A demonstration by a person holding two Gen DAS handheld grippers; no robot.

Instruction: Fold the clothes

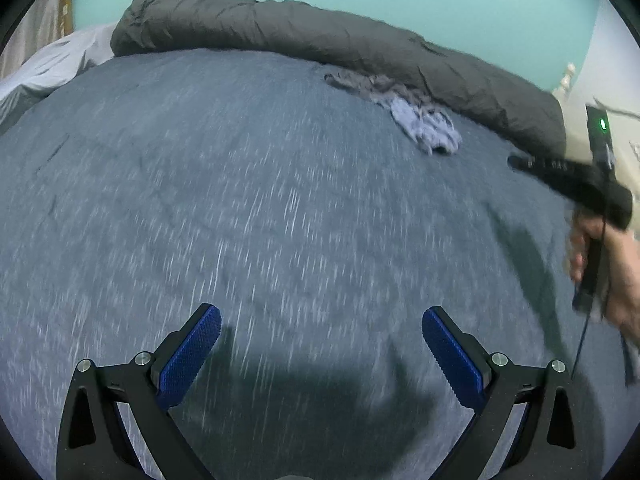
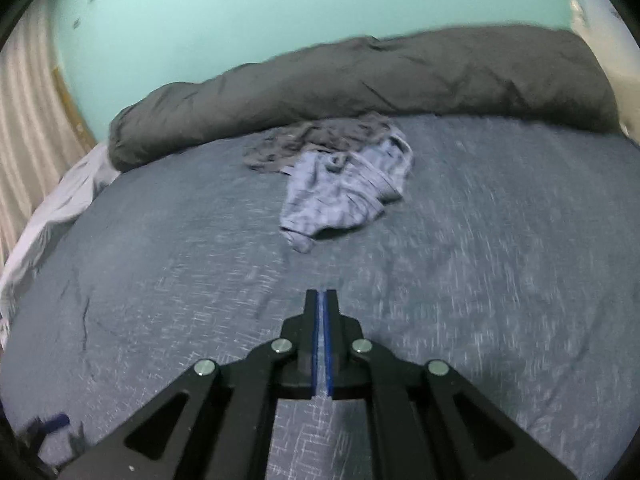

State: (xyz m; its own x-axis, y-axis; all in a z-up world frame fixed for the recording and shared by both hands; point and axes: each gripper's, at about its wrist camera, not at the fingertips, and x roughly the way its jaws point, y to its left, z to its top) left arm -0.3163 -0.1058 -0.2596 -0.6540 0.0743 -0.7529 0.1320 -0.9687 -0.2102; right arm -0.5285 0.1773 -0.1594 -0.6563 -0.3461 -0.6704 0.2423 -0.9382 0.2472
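A: The sheet (image 2: 480, 240) is cloth, blue-grey with pale flecks, matt, a little rough.

B: And the duvet (image 2: 360, 80)?

A: Dark grey cloth, matt, full of small creases. The clothes (image 2: 336, 184) are thin soft fabric, crumpled; one piece light blue, one grey.

B: The left gripper (image 1: 320, 344)?

A: Black matt plastic, it seems. Its pads (image 1: 188, 356) are blue, with a fine ribbed texture, like rubber. The round pins are shiny metal.

B: The right gripper (image 2: 322, 304) looks the same?

A: Yes, same black arms and bright pins. The wall (image 2: 240, 20) is smooth, painted turquoise.
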